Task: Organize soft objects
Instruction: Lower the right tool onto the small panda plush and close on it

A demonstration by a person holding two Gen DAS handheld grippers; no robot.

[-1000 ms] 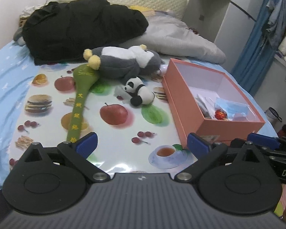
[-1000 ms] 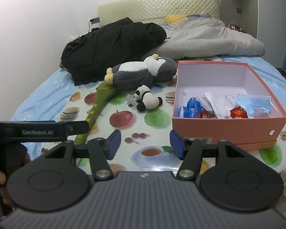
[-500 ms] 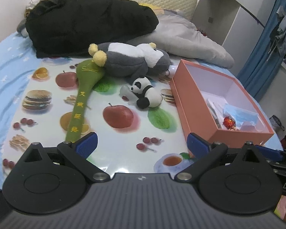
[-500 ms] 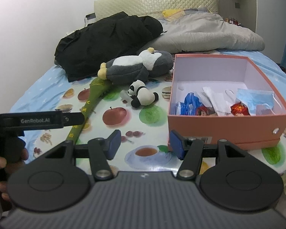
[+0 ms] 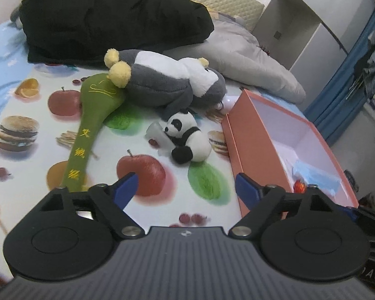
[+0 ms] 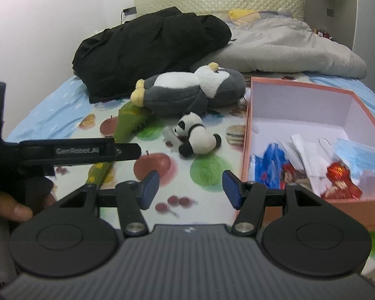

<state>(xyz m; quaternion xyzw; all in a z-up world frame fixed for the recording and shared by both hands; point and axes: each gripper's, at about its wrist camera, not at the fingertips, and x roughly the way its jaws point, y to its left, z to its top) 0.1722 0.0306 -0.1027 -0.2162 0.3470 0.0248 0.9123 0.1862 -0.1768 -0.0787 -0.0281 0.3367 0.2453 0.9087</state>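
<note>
My left tongs (image 5: 187, 187) are closing with nothing between them. My right tongs (image 6: 190, 187) stand partly apart and hold nothing. The little panda (image 5: 187, 137) lies on the fruit cloth (image 5: 37, 95), just beside the pink box (image 6: 247, 135). The big gray penguin (image 5: 167, 85) lies behind it, touching the green soft stick (image 5: 92, 115). A black coat (image 6: 150, 47) sits farther back.

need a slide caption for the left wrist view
Left gripper, closing and empty, faces a panda plush, penguin plush and green plush stick beside an orange box.
</note>
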